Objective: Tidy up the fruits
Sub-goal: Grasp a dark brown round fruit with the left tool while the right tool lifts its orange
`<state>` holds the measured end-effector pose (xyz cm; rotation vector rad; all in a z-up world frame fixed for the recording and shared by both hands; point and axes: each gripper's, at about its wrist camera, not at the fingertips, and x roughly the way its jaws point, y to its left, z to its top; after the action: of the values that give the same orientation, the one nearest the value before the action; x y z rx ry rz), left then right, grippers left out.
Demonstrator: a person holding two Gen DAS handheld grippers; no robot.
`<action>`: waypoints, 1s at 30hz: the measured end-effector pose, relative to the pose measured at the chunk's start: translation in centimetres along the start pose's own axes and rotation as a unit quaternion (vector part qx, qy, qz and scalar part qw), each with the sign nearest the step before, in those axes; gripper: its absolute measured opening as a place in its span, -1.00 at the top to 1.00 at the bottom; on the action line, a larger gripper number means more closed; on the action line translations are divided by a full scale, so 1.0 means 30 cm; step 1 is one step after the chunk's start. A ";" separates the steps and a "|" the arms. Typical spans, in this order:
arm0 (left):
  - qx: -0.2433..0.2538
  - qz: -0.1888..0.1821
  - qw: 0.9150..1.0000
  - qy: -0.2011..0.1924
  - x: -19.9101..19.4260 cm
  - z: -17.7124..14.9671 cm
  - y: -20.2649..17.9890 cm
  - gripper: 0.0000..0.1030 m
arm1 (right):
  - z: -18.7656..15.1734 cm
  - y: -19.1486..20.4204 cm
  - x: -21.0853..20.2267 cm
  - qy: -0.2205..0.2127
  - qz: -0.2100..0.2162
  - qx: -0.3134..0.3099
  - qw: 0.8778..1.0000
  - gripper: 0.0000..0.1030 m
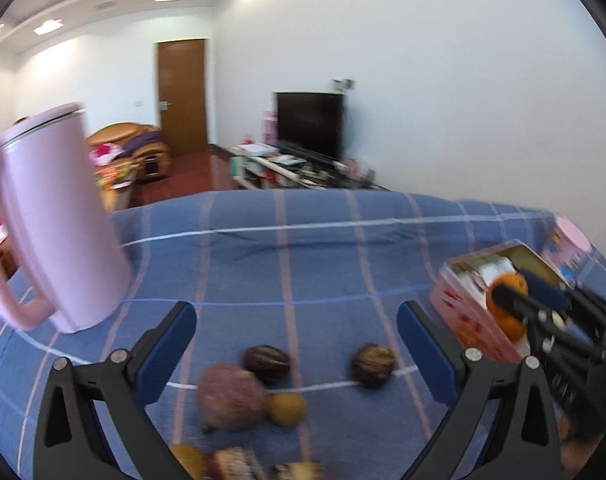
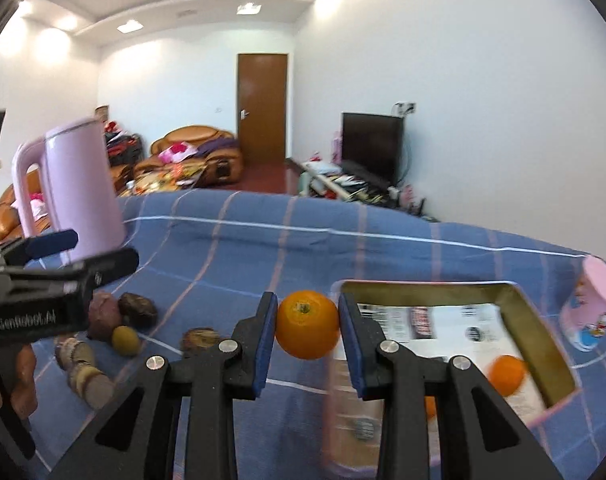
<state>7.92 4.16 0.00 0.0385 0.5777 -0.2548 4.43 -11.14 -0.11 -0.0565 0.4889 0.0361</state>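
My right gripper (image 2: 307,326) gripped an orange (image 2: 307,324) just left of the tin (image 2: 543,344), off the cloth (image 2: 343,248). A second orange (image 2: 507,374) lay inside the tin. My left gripper (image 1: 295,344) hung wide open over dark fruits (image 1: 267,362) further left.

Black grippers (image 2: 307,334), blue pads (image 2: 266,344), silver screws.
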 end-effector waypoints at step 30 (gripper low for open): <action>0.036 -0.042 0.985 0.165 0.247 -0.071 -0.170 0.08 | -0.017 -0.135 -0.056 -0.002 0.009 0.048 0.999 0.35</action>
<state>11.48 -2.22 -5.65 0.1291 0.9018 -0.3551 2.90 -15.26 0.42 0.0428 0.4857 0.0309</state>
